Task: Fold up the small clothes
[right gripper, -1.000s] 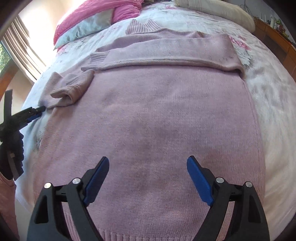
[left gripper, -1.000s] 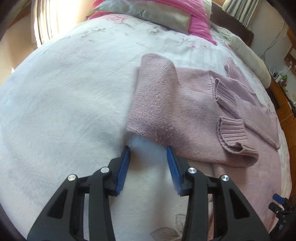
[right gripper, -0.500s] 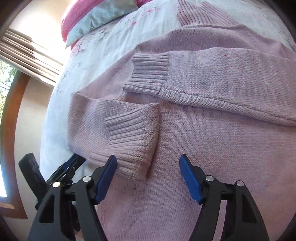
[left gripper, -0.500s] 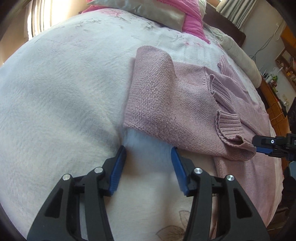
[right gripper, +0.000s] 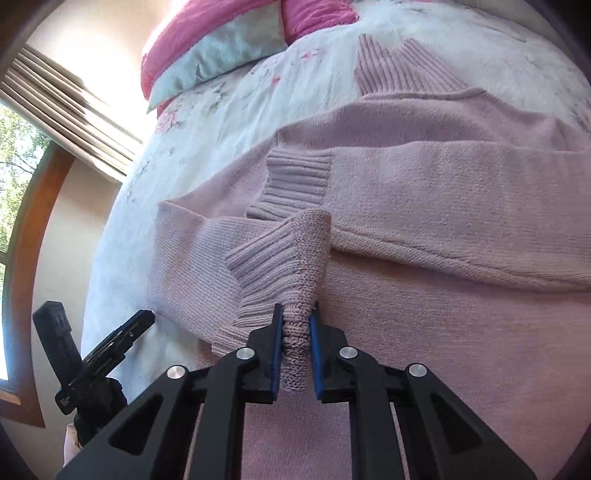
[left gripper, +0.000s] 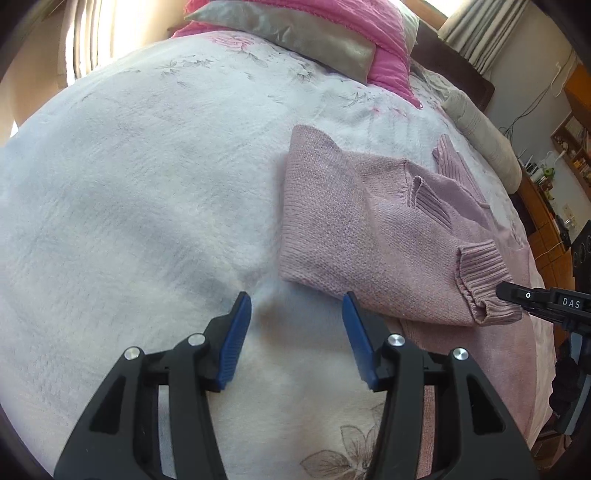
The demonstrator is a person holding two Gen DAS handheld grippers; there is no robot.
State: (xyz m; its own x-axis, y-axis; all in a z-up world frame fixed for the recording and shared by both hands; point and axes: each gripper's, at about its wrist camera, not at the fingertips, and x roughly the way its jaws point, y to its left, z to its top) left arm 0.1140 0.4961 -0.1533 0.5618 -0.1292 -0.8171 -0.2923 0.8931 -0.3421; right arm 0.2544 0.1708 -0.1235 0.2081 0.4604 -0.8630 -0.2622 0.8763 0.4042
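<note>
Pink knit sweater (right gripper: 443, 295) lies flat on the bed (left gripper: 129, 203), both sleeves folded across the body. Ribbed cuff (right gripper: 273, 273) of the nearer sleeve is bunched up and lifted slightly, pinched between the closed blue pads of the right gripper (right gripper: 296, 325). Second cuff (right gripper: 295, 181) rests just behind it on the sweater. Left gripper (left gripper: 296, 306) hovers with jaws wide apart, empty, over bare bedspread just beside the folded sleeve edge. Pink and grey pillows (left gripper: 314, 33) at the bed's far end.
</note>
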